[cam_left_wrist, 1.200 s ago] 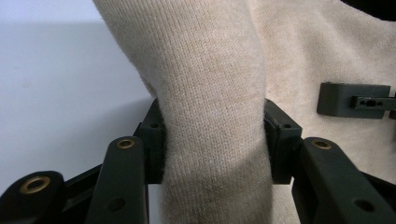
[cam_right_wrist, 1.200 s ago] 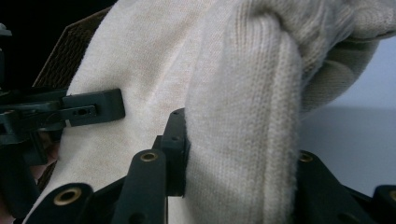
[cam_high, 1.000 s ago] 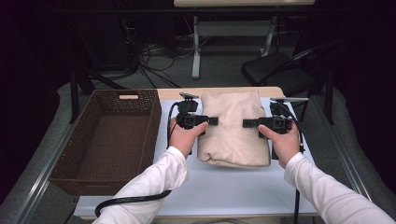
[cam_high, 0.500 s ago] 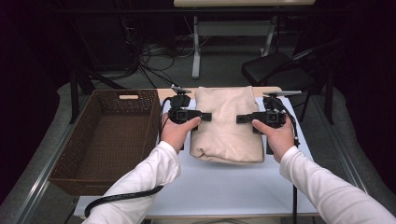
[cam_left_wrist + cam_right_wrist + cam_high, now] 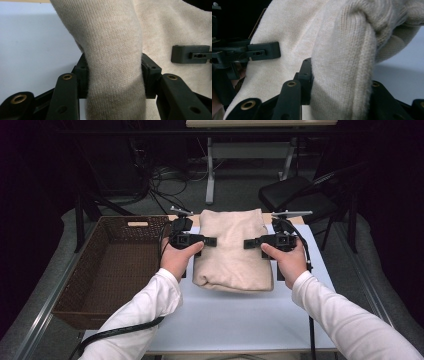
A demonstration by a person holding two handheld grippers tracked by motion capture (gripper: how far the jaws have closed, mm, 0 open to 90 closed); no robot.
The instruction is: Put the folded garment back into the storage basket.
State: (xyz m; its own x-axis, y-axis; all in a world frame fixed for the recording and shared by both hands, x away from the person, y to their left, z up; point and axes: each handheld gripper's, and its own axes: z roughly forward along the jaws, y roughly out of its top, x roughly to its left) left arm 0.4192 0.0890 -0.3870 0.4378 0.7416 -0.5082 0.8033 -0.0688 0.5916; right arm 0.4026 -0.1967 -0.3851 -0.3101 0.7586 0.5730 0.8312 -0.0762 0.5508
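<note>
A folded beige knit sweater (image 5: 233, 251) hangs above the white table (image 5: 240, 320), held from both sides. My left gripper (image 5: 210, 241) is shut on its left edge; the left gripper view has a thick fold of the knit (image 5: 113, 65) squeezed between the two black jaws. My right gripper (image 5: 248, 243) is shut on the right edge, and in the right gripper view a bunched fold (image 5: 344, 75) fills the gap between its jaws. The opposite gripper's jaw tip lies against the cloth in each gripper view.
A dark brown wicker basket (image 5: 75, 290), open and with nothing in it, stands left of the sweater. A black chair (image 5: 295, 195) and table legs stand beyond the far edge. Cables trail from both grippers toward the near edge.
Both hands have lifted the sweater and carried it leftward, toward the basket. Its lower edge now hangs off the table. The grips have not changed.
</note>
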